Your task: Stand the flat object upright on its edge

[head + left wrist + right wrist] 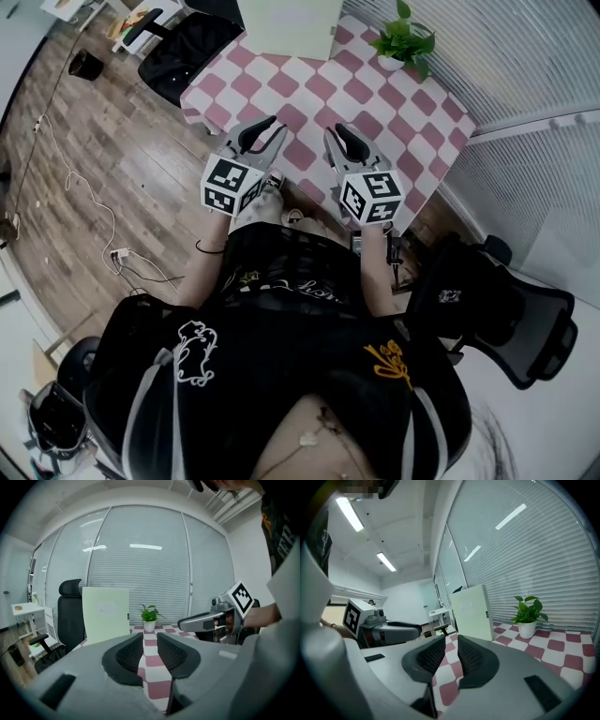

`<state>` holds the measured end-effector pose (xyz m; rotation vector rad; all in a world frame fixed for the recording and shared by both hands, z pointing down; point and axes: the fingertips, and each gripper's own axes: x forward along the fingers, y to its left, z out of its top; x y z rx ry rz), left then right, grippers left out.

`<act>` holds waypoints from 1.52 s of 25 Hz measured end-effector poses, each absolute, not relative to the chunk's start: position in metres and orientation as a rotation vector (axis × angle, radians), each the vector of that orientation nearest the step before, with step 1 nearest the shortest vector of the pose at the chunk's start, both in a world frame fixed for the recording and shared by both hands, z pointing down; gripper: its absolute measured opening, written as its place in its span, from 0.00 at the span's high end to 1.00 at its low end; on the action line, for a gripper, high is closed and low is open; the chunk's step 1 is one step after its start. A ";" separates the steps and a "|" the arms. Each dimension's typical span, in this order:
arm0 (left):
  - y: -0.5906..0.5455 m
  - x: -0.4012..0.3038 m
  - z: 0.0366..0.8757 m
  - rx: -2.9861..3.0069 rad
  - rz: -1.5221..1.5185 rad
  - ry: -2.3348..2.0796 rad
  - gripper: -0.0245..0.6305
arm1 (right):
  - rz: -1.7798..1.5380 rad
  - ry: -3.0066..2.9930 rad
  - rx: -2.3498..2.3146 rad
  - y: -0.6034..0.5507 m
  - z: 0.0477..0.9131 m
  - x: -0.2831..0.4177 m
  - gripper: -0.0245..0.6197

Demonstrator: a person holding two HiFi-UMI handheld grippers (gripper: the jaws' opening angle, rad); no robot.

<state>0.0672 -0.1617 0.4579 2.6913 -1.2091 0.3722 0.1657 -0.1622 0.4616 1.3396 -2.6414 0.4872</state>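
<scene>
Two claws (pixel 277 125) (pixel 335 129), one upright board (pixel 286 26)

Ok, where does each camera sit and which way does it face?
Head view: on the person's head, looking steeply down at the checked table, left gripper, right gripper and black shirt.
Left gripper view: on the left gripper, facing across the table; right gripper and hand at right.
Right gripper view: on the right gripper, likewise; left gripper at left.
Shared: both gripper views see the upright board, plant and blinds.
</scene>
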 end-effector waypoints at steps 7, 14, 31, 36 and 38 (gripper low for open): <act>-0.119 0.082 0.456 2.689 0.424 -1.211 0.81 | 0.486 -2.682 1.303 -0.129 0.460 0.170 0.85; -0.097 0.080 0.454 2.705 0.481 -1.206 0.81 | 0.520 -2.709 1.269 -0.107 0.463 0.160 0.88; -0.005 -0.020 0.456 2.740 0.515 -1.155 0.81 | 0.523 -2.656 1.335 -0.022 0.469 0.067 0.89; 0.029 -0.065 0.462 2.754 0.512 -1.114 0.81 | 0.518 -2.614 1.389 0.016 0.472 0.027 0.90; 0.041 -0.077 0.463 2.764 0.500 -1.091 0.81 | 0.523 -2.593 1.415 0.031 0.474 0.015 0.90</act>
